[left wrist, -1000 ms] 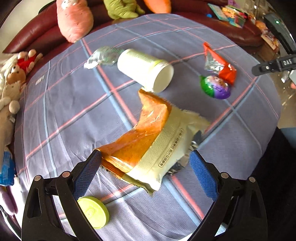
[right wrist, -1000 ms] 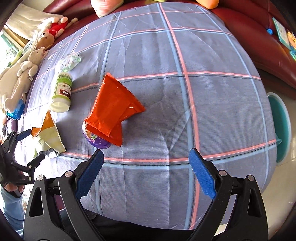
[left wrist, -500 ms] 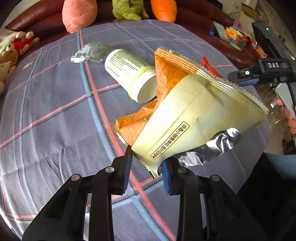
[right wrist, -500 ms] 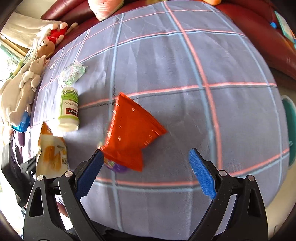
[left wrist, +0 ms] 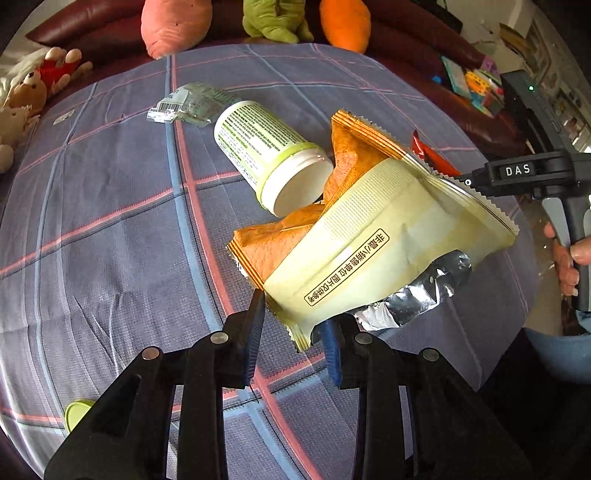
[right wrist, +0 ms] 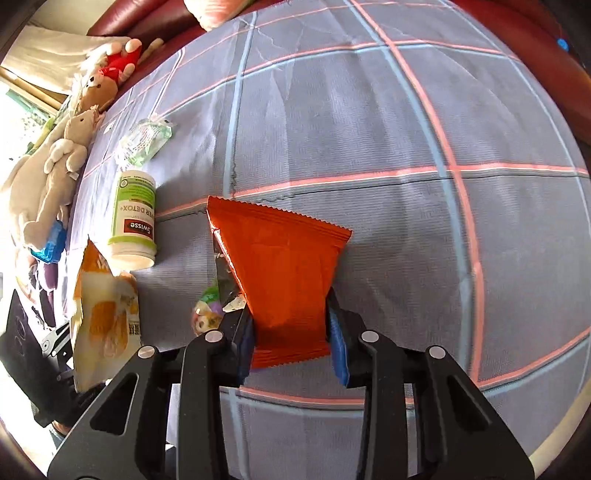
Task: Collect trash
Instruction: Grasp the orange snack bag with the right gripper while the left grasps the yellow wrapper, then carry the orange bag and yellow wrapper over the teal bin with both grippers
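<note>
On the checked cloth [right wrist: 388, 122] of the round table: right gripper [right wrist: 291, 332] just closed, pads clamped on the lower end of the orange wrapper [right wrist: 280, 266], which fans upward from the jaws. Just left of it, a small purple-and-green packet [right wrist: 207, 314], half hidden behind wrapper and finger, contents hard to read. Wide bare cloth to the right and beyond, up to the table's edge and the red sofa [right wrist: 546, 44].

In the left wrist view: left gripper [left wrist: 291, 332] pinched on the bottom corner of the yellow-and-orange snack bag [left wrist: 369, 251], apparently lifted clear of the cloth. White bottle [left wrist: 266, 155] on its side just behind, mouth partly covered by the bag. Clear crumpled wrapper [left wrist: 192, 105] beyond the bottle. Green lid [left wrist: 75, 413] at lower left, cut off by the finger. Plush toys [left wrist: 173, 26] along the far rim.
</note>
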Motion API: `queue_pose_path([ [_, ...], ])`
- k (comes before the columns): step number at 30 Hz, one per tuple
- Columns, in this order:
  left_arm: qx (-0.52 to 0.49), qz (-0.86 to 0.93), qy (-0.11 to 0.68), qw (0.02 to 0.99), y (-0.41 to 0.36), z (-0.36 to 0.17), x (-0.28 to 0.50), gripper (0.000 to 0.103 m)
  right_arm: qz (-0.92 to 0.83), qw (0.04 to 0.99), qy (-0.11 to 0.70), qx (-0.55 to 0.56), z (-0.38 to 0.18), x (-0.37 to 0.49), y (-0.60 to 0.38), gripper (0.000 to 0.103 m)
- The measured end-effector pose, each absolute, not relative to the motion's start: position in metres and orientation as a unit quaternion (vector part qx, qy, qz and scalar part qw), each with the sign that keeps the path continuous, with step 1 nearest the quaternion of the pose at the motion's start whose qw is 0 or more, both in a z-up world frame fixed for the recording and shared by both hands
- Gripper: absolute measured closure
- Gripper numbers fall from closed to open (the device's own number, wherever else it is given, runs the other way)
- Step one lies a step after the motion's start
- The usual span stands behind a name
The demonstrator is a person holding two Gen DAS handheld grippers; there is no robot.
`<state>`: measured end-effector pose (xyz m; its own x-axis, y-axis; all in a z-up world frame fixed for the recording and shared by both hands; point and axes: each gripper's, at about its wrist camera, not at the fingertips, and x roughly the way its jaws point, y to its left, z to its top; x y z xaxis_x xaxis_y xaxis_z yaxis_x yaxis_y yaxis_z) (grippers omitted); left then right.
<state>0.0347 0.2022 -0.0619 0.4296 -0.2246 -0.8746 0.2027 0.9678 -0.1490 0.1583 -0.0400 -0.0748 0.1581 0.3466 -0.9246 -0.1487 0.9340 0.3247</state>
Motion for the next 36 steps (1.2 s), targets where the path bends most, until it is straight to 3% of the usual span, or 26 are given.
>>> queue_pose_path([
  [4,-0.013,-0.124,0.514,0.849,0.193,-0.056,0.032,0.091,0.155,0.771,0.613,0.070,-0.066,0.156,-0.053,0.072],
  [36,-0.028,-0.182,0.478,0.859,0.075,-0.022,0.069,0.095,0.100,0.804,0.574,0.117,-0.040,0.122,-0.193,0.072],
])
